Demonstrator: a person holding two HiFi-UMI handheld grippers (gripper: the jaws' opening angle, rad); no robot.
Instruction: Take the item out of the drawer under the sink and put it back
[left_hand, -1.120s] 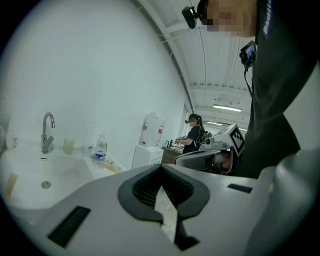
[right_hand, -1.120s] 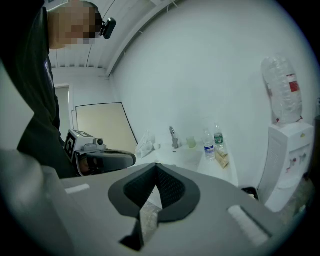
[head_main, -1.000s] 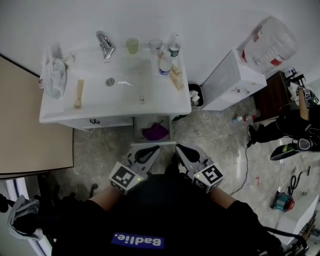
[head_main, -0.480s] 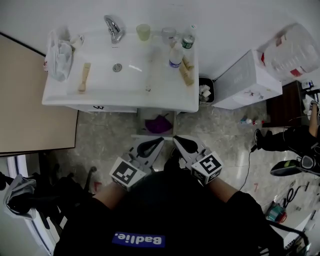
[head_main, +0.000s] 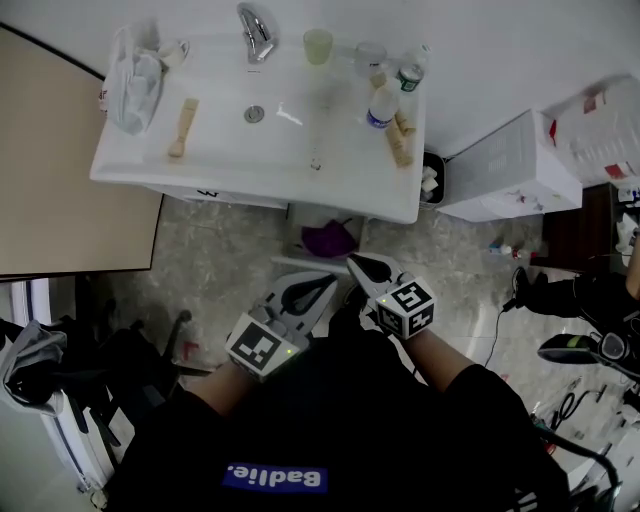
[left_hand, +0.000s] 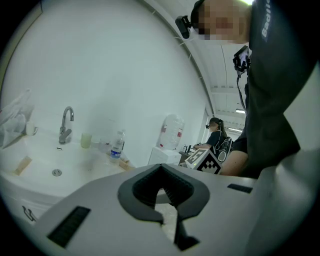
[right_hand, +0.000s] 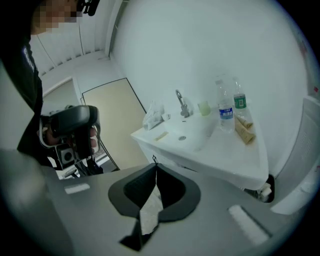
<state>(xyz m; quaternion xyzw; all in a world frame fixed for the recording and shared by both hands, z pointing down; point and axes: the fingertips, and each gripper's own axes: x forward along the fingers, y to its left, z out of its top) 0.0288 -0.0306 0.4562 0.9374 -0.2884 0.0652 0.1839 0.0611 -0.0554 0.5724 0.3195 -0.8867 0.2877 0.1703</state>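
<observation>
A purple item (head_main: 330, 240) is seen lying in the open drawer (head_main: 297, 240) under the sink (head_main: 350, 190). It is touched by neither gripper.

In the head view, the left gripper (left_hand: 162, 166) is placed at 7 o'clock of the item and the right gripper (right_hand: 156, 165) at 5 o'clock. Both are near the drawer's front and pointed toward it. The jaws of each gripper are closed tip to tip, and nothing is held between them.

On the sink, a drain (head_main: 254, 114) is set in the basin, with the tap (head_main: 255, 28) at 12 o'clock of it. A wooden brush (head_main: 183, 125) is laid at 9 o'clock of the drain, and a plastic bag (head_main: 135, 75) at 10 o'clock. A cup (head_main: 318, 45) is stood at 1 o'clock, by the wall. Two bottles (head_main: 383, 105) are stood at 3 o'clock of the drain, on the sink's right rim.

A bin (head_main: 432, 180) is tucked just beside the sink's right end, at 2 o'clock of the item. A white box (head_main: 510, 165) is found beyond the bin, at 3 o'clock of the sink. A beige panel (head_main: 60, 170) is seen at 9 o'clock of the sink.
</observation>
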